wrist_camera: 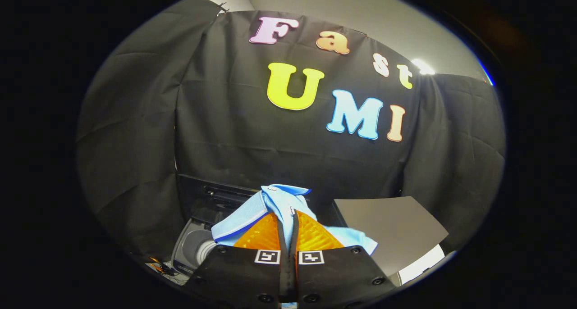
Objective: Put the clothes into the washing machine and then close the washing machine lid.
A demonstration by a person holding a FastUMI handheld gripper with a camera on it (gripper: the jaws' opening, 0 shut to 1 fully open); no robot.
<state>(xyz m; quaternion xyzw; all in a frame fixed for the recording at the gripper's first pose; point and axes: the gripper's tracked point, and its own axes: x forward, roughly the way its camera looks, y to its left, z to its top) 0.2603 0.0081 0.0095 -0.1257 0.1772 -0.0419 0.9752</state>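
Note:
A light blue garment (279, 203) with a darker blue edge hangs from my gripper (288, 221), whose two fingers are shut on its fold and hold it raised. Cloth drapes down on both sides of the fingers. Below and to the left of the fingers lies the washing machine (191, 248), its round opening visible from above. Its dark lid (212, 196) stands raised behind the opening, just beyond the hanging garment.
A grey flat board (392, 228) lies to the right of the fingers, beside the machine. Black cloth walls close the booth behind and on both sides. Some small wires (160, 266) lie at the machine's near left corner.

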